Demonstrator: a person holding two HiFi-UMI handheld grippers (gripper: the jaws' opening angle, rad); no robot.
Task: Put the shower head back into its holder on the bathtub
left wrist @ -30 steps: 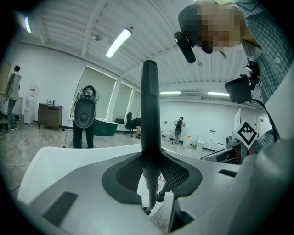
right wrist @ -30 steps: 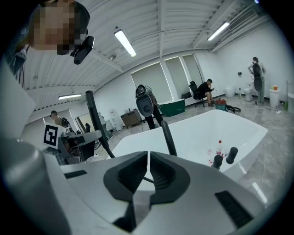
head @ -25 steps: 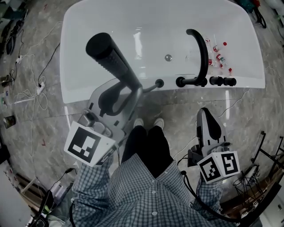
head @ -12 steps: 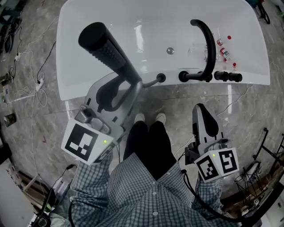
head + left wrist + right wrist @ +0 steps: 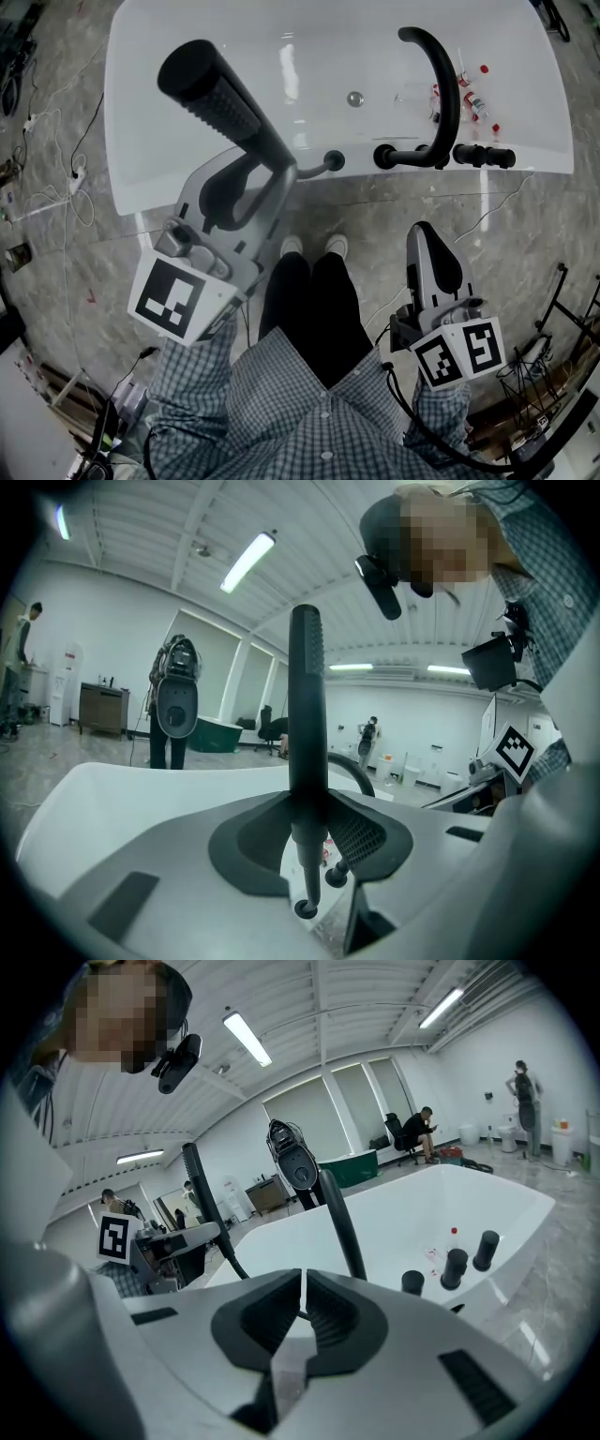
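Observation:
A long black shower head (image 5: 220, 101) stands tilted over the white bathtub (image 5: 187, 37), and my left gripper (image 5: 281, 180) is shut on its lower stem. In the left gripper view the shower head (image 5: 307, 705) rises straight between the jaws of the left gripper (image 5: 307, 829). Its thin lower end reaches a small black round fitting (image 5: 334, 161) at the tub's near rim. I cannot tell whether it is seated there. My right gripper (image 5: 427, 236) hangs over the floor, shut and holding nothing. Its jaws meet in the right gripper view (image 5: 302, 1283).
A black arched faucet spout (image 5: 442, 84) and black knobs (image 5: 483, 156) stand on the tub's near rim at the right. Small bottles (image 5: 473, 94) lie inside the tub near the drain (image 5: 354, 97). Cables (image 5: 56, 183) trail on the marble floor at left, and a wire rack (image 5: 553, 361) stands at lower right.
The left gripper with the shower head has drifted slightly left and farther over the tub. The right gripper has barely moved.

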